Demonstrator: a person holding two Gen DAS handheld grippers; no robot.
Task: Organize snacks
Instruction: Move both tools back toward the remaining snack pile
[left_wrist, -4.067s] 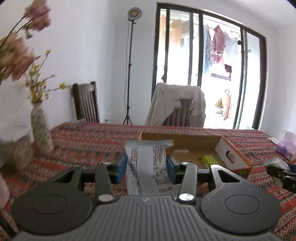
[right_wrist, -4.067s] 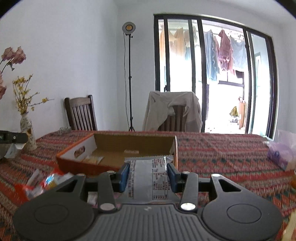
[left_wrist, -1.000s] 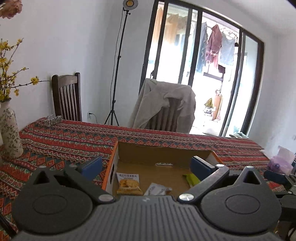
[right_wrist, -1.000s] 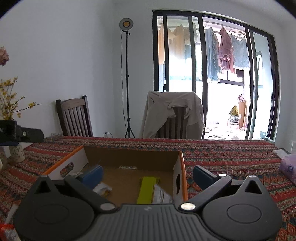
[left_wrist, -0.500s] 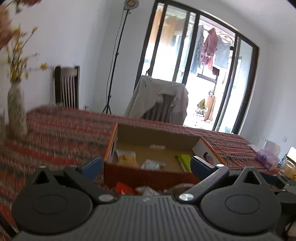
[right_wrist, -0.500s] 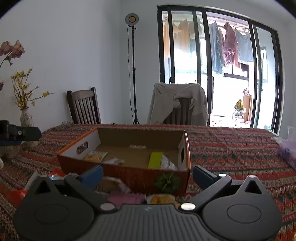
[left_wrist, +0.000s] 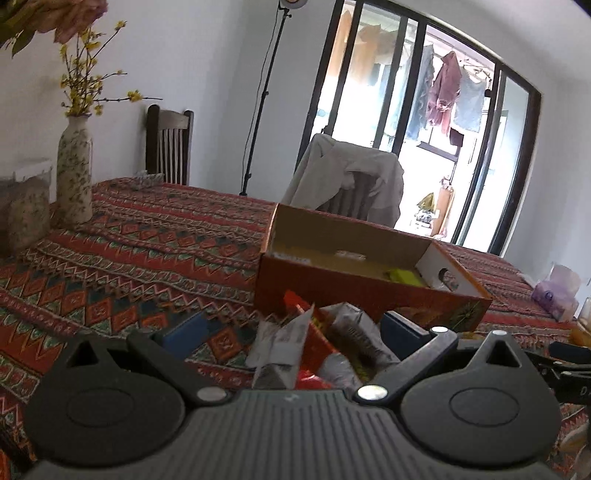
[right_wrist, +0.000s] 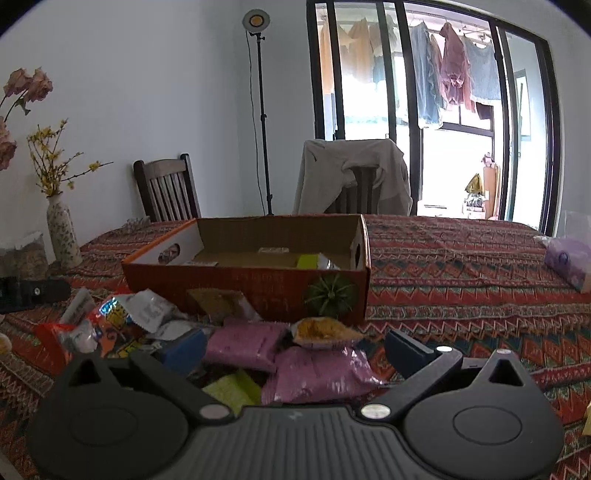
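An open orange cardboard box (right_wrist: 251, 280) (left_wrist: 369, 291) stands on the patterned tablecloth with a few snack packets inside, one of them yellow-green (right_wrist: 308, 261) (left_wrist: 404, 277). Loose snacks lie in a heap in front of it. My left gripper (left_wrist: 295, 334) is open, low over a red packet (left_wrist: 314, 339) and grey-white wrappers (left_wrist: 280, 339). My right gripper (right_wrist: 295, 349) is open around two pink packets (right_wrist: 317, 373), with an orange-topped packet (right_wrist: 325, 332) lying on them and a yellow-green packet (right_wrist: 232, 389) beside them. Further silver and red wrappers (right_wrist: 110, 317) lie to the left.
A flowered vase (left_wrist: 74, 170) (right_wrist: 63, 232) stands at the table's left side beside a clear jar (left_wrist: 24, 206). A purple tissue pack (right_wrist: 569, 262) lies at the right. Two chairs (right_wrist: 166, 192) stand behind the table, one draped with a jacket (right_wrist: 354, 177). A lamp stand (right_wrist: 260, 110) rises behind.
Both grippers released their silver packets into the box earlier, then drew back from it and dropped, open, over the snack heap in front of the box.
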